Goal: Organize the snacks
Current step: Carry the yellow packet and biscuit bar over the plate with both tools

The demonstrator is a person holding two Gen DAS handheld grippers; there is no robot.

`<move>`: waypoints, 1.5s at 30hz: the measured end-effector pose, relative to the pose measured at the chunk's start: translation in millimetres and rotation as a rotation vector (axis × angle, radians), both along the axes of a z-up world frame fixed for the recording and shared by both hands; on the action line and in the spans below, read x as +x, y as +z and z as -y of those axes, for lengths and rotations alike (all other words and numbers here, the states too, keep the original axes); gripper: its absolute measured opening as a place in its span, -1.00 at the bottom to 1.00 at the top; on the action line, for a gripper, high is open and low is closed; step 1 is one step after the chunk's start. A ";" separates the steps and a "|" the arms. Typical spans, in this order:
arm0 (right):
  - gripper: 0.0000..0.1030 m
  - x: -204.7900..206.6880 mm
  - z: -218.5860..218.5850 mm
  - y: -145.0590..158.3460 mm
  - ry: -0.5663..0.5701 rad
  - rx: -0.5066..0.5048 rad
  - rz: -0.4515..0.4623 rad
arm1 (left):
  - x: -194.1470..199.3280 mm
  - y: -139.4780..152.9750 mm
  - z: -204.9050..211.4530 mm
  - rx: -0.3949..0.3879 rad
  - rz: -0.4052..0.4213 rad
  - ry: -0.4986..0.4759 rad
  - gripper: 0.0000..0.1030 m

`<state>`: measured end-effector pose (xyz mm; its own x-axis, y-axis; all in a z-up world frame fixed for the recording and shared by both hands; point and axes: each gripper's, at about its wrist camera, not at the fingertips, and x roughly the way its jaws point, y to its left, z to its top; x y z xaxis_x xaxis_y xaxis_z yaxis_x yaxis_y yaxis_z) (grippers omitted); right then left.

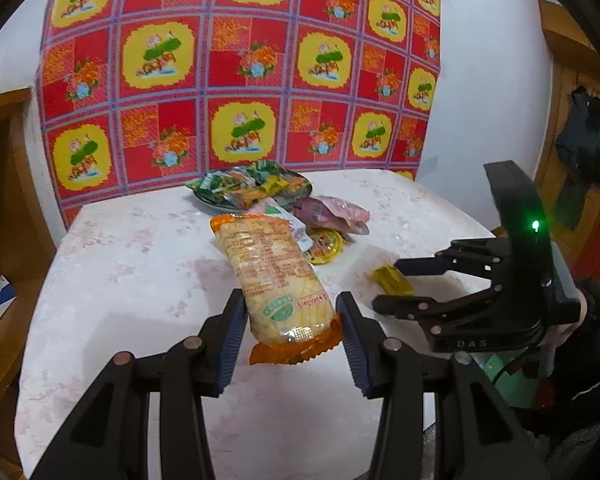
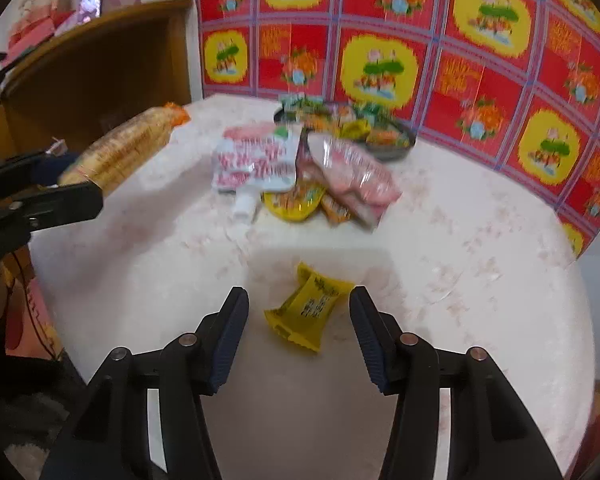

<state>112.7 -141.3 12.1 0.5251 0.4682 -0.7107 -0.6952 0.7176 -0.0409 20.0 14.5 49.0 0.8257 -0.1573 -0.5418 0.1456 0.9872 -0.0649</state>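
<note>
On the pale marbled table, left gripper clamps a long cracker pack by its crimped orange end, lifted clear, likely bound for sorting. Right gripper stands open, nothing held; a small yellow candy wrapper lies flat between its ribbed pads. Glossy crinkled pouches heap beside a dark plate of sachets at the back.

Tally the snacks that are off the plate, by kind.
Long cracker pack: 1
Spouted pouch: 1
Pink bag: 1
Round yellow cup: 1
Small orange sachet: 1
Small yellow sachet: 1
Total: 6
</note>
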 end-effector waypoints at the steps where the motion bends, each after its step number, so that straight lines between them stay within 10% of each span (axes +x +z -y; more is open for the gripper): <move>1: -0.06 1.1 0.8 -0.1 -0.001 0.009 -0.009 | 1.6 -1.6 1.3 0.001 -0.005 -0.003 -0.07; 3: -0.49 4.6 2.9 0.9 -0.011 0.022 -0.024 | 3.6 -3.2 3.2 0.004 -0.010 -0.008 -0.07; 26: -0.50 60.7 14.5 104.6 -0.074 0.182 0.056 | 71.1 51.0 -2.9 0.246 0.062 0.010 -0.07; 45: -0.50 148.2 -38.8 85.0 0.027 0.120 0.037 | 198.1 17.9 -35.0 0.022 -0.191 -0.001 -0.07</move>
<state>261.0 -102.5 97.2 0.5362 0.5633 -0.6286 -0.7141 0.6999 0.0181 218.1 49.5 66.9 0.7074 -0.1449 -0.6918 0.1340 0.9885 -0.0700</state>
